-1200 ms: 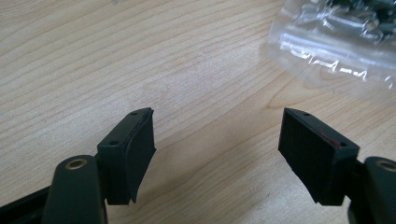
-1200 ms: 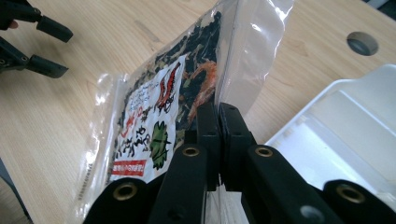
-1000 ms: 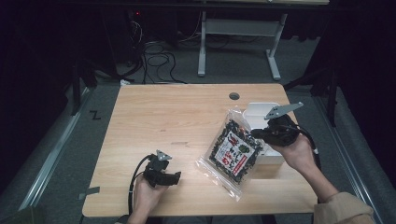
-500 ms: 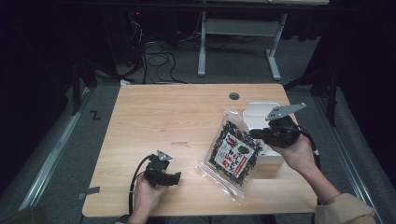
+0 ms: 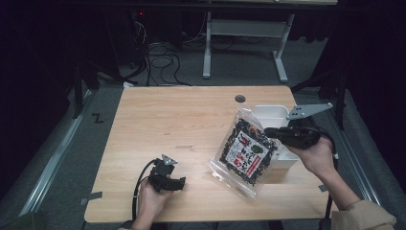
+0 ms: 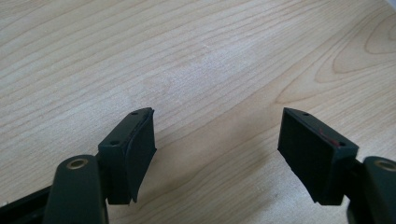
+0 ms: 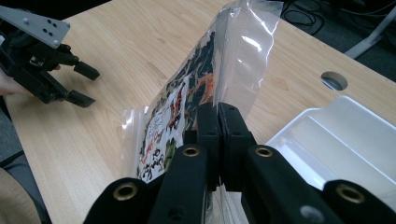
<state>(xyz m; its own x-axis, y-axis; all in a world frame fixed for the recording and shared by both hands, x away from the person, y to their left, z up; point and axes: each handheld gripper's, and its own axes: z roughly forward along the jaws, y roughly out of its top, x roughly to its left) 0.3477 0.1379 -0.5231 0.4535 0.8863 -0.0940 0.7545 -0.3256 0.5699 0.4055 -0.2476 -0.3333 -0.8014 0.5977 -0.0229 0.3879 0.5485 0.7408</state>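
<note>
A clear plastic bag [image 5: 246, 153] with a dark printed label and dark contents hangs tilted over the right part of the wooden table [image 5: 182, 120], its lower corner near the tabletop. My right gripper [image 5: 268, 132] is shut on the bag's upper edge. In the right gripper view the two jaws are pressed together on the clear film of the bag [image 7: 187, 98] at the right gripper [image 7: 218, 112]. My left gripper [image 5: 182, 183] rests near the table's front edge, well left of the bag. Its jaws stand apart over bare wood, with nothing between them, at the left gripper [image 6: 217, 140].
A white compartment tray [image 5: 270, 112] sits at the table's right side, behind and partly under the bag, and shows as the tray [image 7: 336, 135]. A round cable hole [image 5: 240, 98] lies near the far edge. Cables and a desk frame stand on the floor beyond.
</note>
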